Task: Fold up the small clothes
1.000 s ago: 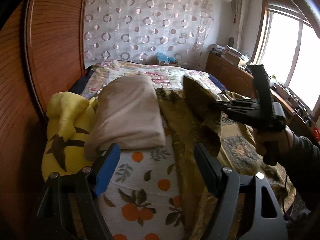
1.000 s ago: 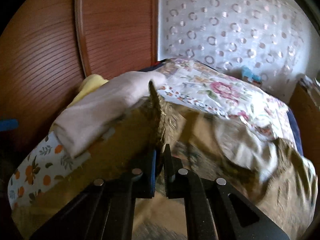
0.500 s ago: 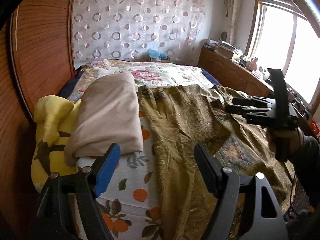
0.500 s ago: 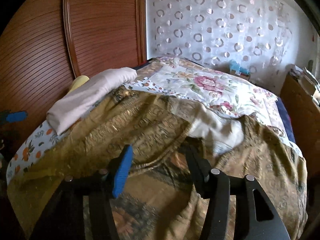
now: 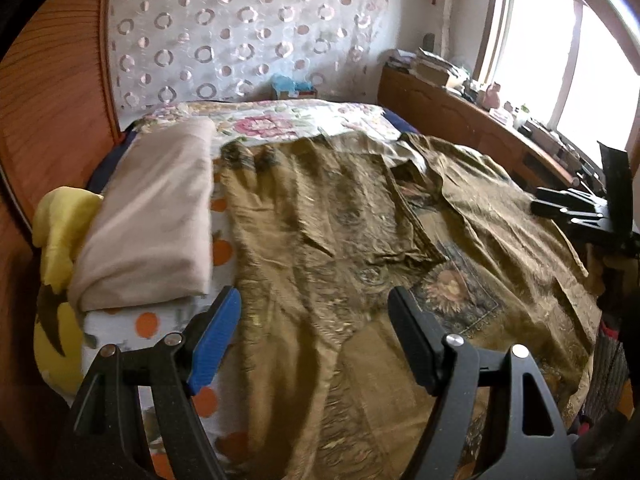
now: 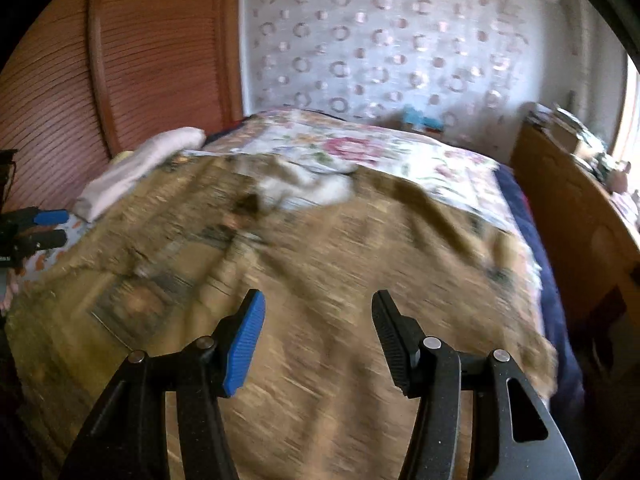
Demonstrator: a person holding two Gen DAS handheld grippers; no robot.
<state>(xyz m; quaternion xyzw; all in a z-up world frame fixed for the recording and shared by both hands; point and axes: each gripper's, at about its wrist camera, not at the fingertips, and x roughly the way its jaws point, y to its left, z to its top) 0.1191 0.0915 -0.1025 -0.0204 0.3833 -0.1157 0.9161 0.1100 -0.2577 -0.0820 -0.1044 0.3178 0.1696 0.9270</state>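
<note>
- Our left gripper [image 5: 314, 330] hovered with jaws wide, nothing between them.
- Our right gripper [image 6: 318, 336] likewise gaped empty.
- The olive patterned garment [image 5: 360, 248] lay spread on the bed [image 5: 280, 120], folded beige cloth [image 5: 160, 216] at nine o'clock.

We're seeing olive-gold cloth [image 5: 352, 240] w/ woven sheen, matt beige folded cloth [image 5: 156, 220], ribbed glossy wood headboard [image 6: 152, 52].

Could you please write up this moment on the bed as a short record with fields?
Garment: olive-gold patterned cloth, spread across the bed, partly folded over
Left gripper: open, empty, above the cloth
Right gripper: open, empty, above the cloth
Beside cloth: folded beige fabric, yellow plush toy
Bedding: orange-print sheet
</note>
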